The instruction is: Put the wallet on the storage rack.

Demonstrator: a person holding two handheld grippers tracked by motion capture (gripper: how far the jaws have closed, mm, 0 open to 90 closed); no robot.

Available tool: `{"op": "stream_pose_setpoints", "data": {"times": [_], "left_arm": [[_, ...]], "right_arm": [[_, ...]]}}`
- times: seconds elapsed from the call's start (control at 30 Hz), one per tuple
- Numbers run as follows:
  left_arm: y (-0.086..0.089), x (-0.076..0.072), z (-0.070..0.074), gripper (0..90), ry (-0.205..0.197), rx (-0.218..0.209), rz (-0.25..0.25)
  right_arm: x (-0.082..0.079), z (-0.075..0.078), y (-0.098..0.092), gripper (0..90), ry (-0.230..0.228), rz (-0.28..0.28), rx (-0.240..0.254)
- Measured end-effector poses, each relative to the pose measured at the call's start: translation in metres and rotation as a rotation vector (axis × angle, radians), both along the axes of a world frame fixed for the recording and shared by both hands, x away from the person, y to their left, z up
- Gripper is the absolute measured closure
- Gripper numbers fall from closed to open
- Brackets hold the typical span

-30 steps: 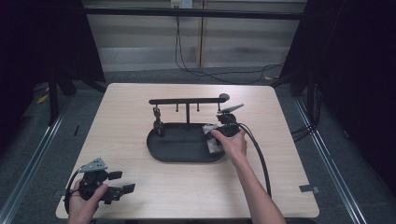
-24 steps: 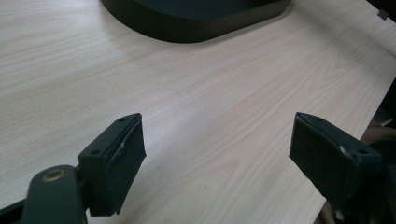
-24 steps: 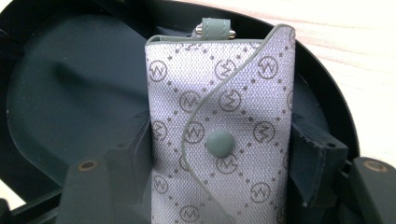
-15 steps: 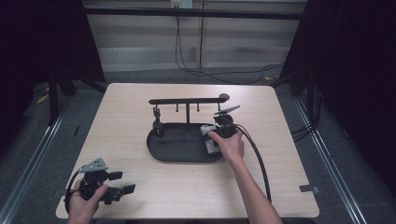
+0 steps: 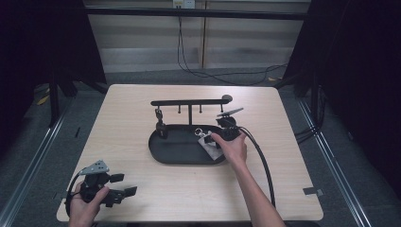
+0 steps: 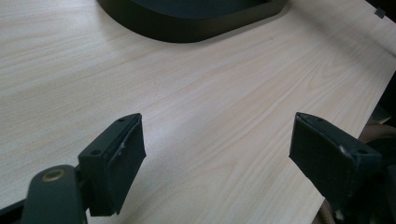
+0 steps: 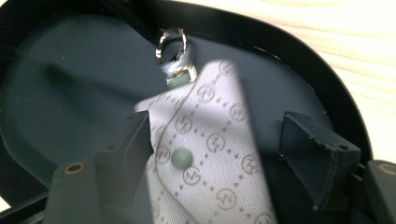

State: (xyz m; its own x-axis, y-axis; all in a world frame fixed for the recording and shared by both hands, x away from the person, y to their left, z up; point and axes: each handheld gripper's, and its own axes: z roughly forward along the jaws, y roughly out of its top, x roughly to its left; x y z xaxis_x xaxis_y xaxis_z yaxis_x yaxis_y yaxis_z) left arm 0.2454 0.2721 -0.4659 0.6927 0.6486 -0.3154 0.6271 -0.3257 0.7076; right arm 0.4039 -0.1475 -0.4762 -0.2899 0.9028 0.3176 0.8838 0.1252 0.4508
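At the centre of the high view, a black oval tray (image 5: pixel 163 153) is sitting on the pale wooden surface (image 5: pixel 279 189), with a black rack (image 5: pixel 190 102) of hooks rising along its far edge and a small dark item (image 5: pixel 160 126) hanging near the rack's left end. The right gripper (image 5: pixel 222 130) is hovering over the right end of the tray, a hand (image 5: pixel 232 147) wrapped around it and its cable (image 5: pixel 263 165) trailing toward the lower frame. In the right gripper view, its jaws are standing wide apart, and a white patterned pouch (image 7: pixel 210 154) with a green snap and a silver clasp ring (image 7: pixel 171 45) is lying between them on the tray floor, touching the left jaw but not clamped. In the lower left of the high view, the left gripper (image 5: pixel 124 187) is resting low over the surface, jaws spread wide and holding nothing.
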Motion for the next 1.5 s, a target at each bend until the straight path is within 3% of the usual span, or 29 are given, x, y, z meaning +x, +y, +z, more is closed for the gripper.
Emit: {"op": "stream_pose_setpoints", "data": {"times": [0.27, 0.43, 0.83, 1.1, 1.3, 1.5], "left_arm": [[0.000, 0.000, 0.000, 18.0, 0.000, 0.000, 0.000], [0.000, 0.000, 0.000, 18.0, 0.003, -0.008, 0.009], [0.002, 0.001, 0.000, 18.0, 0.000, -0.006, 0.011], [0.002, 0.001, 0.000, 18.0, -0.001, -0.009, 0.018], [0.003, 0.001, 0.000, 18.0, -0.001, -0.010, 0.019], [0.002, 0.002, 0.000, 18.0, 0.003, -0.005, 0.025]], "right_arm": [[-0.006, 0.003, -0.008, 22.6, -0.040, 0.006, 0.026], [-0.009, 0.015, -0.013, 20.9, -0.110, 0.015, 0.040], [-0.025, 0.026, -0.032, 20.2, -0.189, 0.020, 0.058], [-0.037, 0.036, -0.045, 19.9, -0.224, 0.030, 0.050], [-0.046, 0.043, -0.057, 19.8, -0.252, 0.013, 0.076], [-0.057, 0.041, -0.071, 19.2, -0.248, 0.010, 0.053]]}}
